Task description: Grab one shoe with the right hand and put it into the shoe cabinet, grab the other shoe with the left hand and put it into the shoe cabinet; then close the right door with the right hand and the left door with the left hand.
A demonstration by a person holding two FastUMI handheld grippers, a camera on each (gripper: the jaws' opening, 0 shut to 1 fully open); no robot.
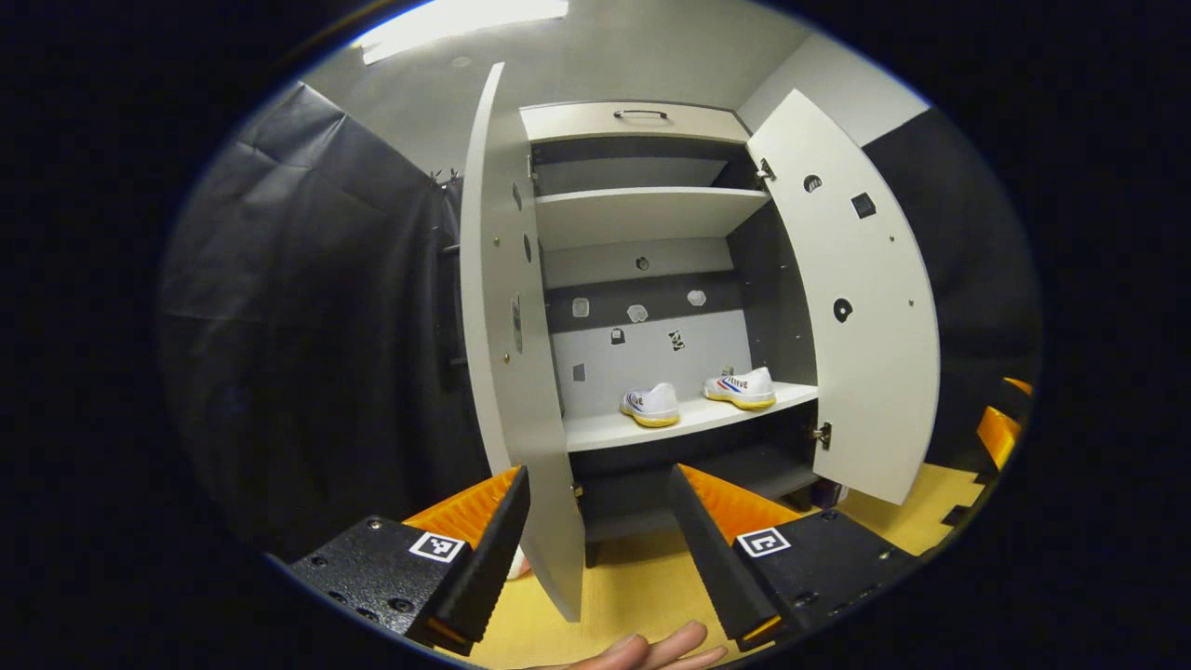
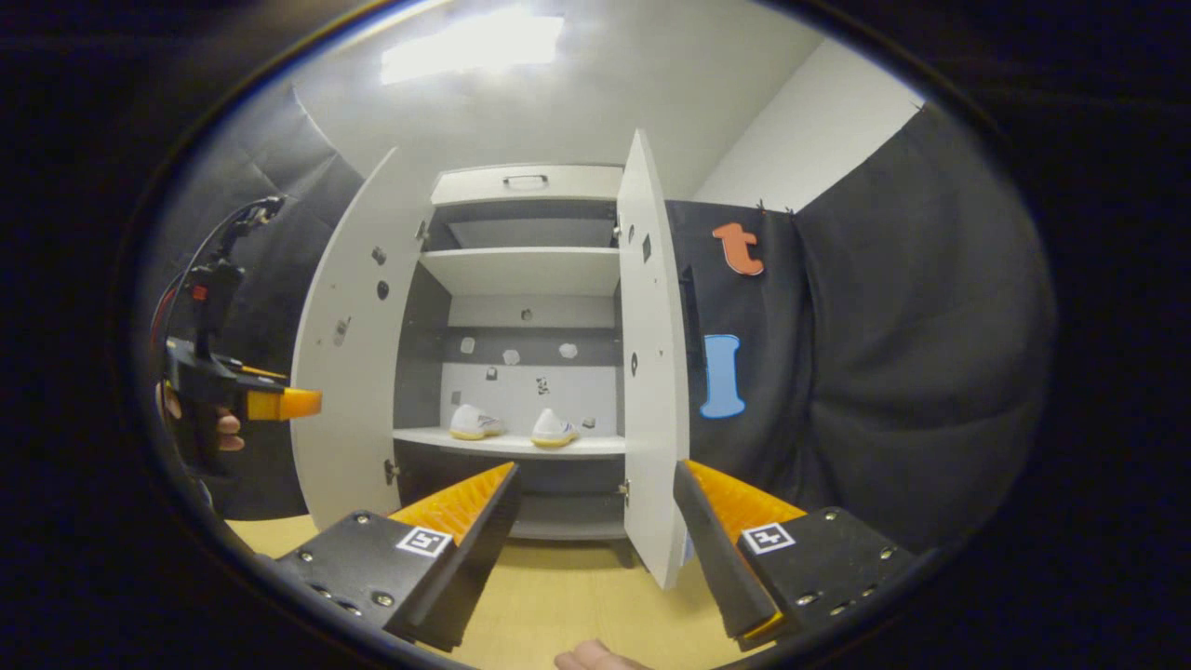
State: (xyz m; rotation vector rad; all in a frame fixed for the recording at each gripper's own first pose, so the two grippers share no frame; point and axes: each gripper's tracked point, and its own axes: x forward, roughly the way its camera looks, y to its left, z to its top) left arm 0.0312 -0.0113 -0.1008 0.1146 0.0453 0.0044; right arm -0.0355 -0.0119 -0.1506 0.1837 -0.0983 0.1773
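The shoe cabinet (image 1: 642,214) stands with both doors swung open. Two white shoes with yellow soles, one (image 1: 651,405) and the other (image 1: 742,386), sit side by side on its lower shelf (image 1: 605,433). My left gripper (image 1: 595,507) is open and holds nothing; past its fingers the left door (image 1: 507,354) shows edge-on, and the right door (image 1: 861,307) is beyond. In the right gripper view the shoes (image 2: 476,422) (image 2: 554,428) rest on the same shelf. My right gripper (image 2: 595,502) is open and holds nothing, close to the right door (image 2: 651,391). The left gripper (image 2: 279,403) hovers outside the left door (image 2: 349,372).
Above the shoes are a bare upper shelf (image 1: 642,214) and a drawer with a dark handle (image 1: 640,113). Black cloth walls (image 2: 884,372) flank the cabinet on both sides. The floor (image 2: 558,596) is pale yellow. A person's fingertips (image 1: 651,651) show at the bottom edge.
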